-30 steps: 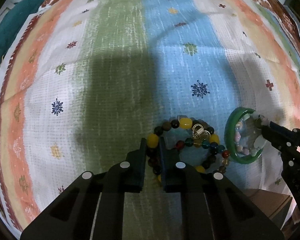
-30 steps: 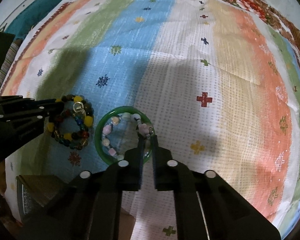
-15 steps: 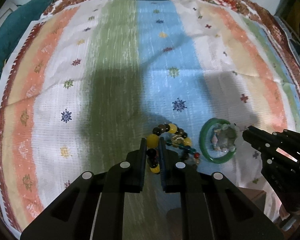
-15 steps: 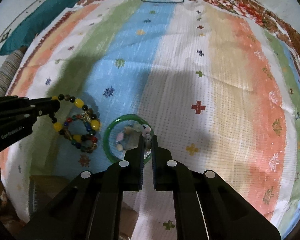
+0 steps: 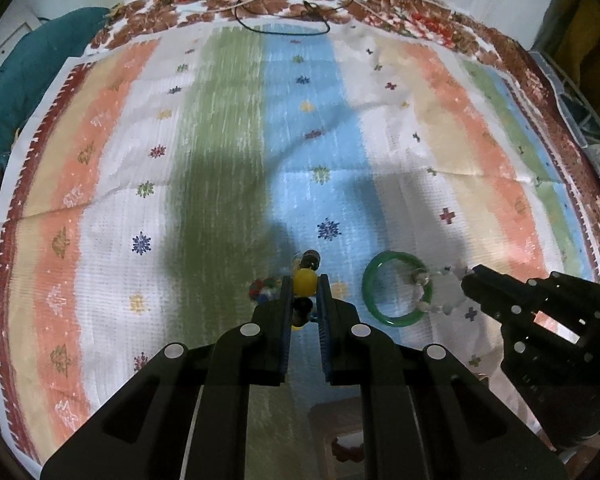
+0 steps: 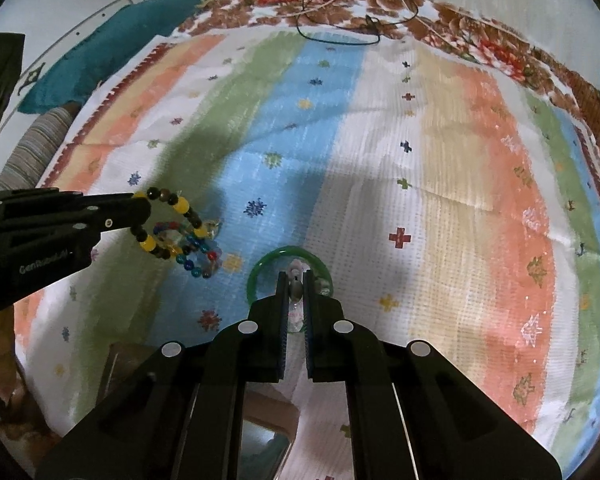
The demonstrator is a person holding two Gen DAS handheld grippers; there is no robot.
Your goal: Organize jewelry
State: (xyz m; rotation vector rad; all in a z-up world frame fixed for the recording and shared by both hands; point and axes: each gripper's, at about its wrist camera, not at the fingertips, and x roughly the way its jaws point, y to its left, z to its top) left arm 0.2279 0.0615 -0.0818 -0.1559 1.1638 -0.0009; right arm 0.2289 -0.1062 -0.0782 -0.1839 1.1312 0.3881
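Observation:
My left gripper (image 5: 304, 280) is shut on a bracelet of yellow and dark beads (image 5: 305, 282), which hangs off the striped cloth (image 5: 220, 160). A smaller bracelet of multicoloured beads (image 6: 198, 254) dangles with it, seen in the right wrist view beside the left gripper (image 6: 140, 208). My right gripper (image 6: 296, 280) is shut on a pale bead bracelet (image 6: 296, 290). In the left wrist view that pale bracelet (image 5: 440, 290) hangs at the right rim of a green bangle (image 5: 374, 300). Whether the green bangle (image 6: 260, 270) is off the cloth, I cannot tell.
A wooden box (image 5: 340, 432) sits at the near edge under both grippers, also seen as the box (image 6: 268, 444) in the right wrist view. A teal cloth (image 6: 100, 52) lies at the far left. A black cord (image 5: 284, 28) loops on the flowered far border.
Both grippers have risen and tilted, so more of the cloth shows. The yellow-and-dark bracelet has come up off the cloth; the pale bracelet has risen within the green bangle.

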